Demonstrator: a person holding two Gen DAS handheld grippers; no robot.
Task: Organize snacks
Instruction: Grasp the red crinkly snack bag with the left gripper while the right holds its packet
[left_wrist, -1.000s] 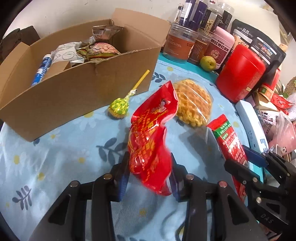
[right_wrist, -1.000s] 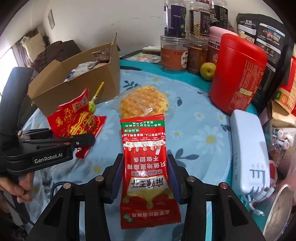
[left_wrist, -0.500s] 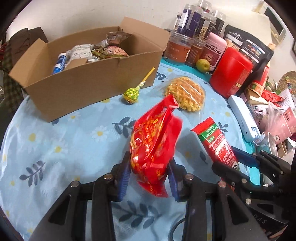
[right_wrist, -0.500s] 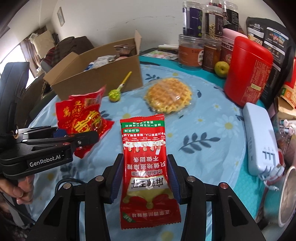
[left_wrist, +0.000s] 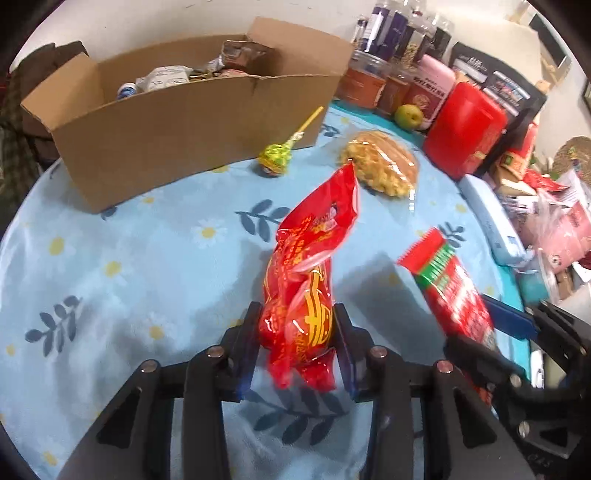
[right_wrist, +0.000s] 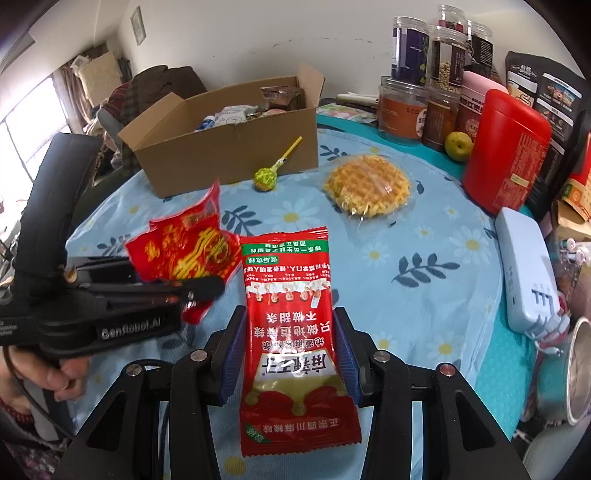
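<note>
Blue flowered cloth (right_wrist: 424, 258) is covering the table; an open cardboard box (right_wrist: 229, 155) with snacks inside is standing at the far side, and a lollipop (right_wrist: 266, 178) is lying just beside its front wall, with a wrapped waffle (right_wrist: 367, 188) near it. The left gripper (left_wrist: 297, 332) is holding a crumpled red packet (left_wrist: 306, 280) between its nearly closed fingers, above the cloth; the right gripper (right_wrist: 290, 347) is holding a flat red sachet (right_wrist: 291, 325) in the same way; both packets are staying well apart from the box.
</note>
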